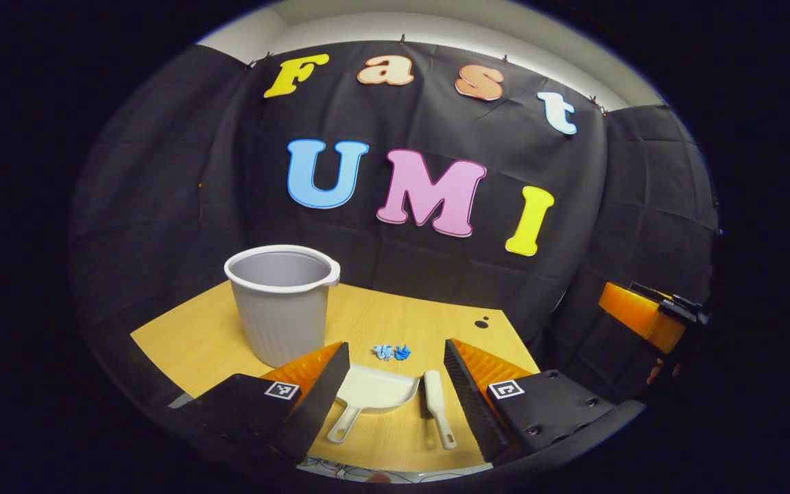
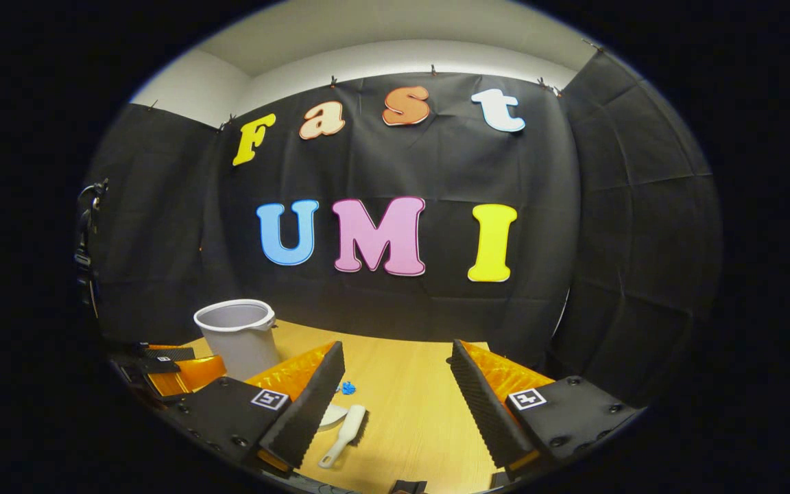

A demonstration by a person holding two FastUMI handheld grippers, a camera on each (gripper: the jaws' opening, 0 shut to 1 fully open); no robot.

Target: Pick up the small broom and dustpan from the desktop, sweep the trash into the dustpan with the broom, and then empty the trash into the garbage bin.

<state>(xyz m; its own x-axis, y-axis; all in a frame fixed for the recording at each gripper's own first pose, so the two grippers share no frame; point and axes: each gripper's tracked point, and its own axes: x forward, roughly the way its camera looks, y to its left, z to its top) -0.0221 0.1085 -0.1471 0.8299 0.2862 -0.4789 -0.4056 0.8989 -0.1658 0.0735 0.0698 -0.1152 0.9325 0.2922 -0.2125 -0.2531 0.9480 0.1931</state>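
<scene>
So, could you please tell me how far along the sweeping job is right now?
Nothing looks done yet. The dustpan and broom lie on the desk, untouched, with the blue trash beyond them. In hand: the left hand-held gripper and right hand-held gripper hover open above. Left: grasping both tools, sweeping, emptying into the bin.

On the desk [image 1: 395, 322], the dustpan [image 1: 376, 390] is being seen lying near, with the broom [image 1: 436, 405] just beside it on its right. The trash [image 1: 391, 352] is lying just beyond them, farther off. The bin [image 1: 282, 302] is standing to the left, behind the dustpan.
</scene>
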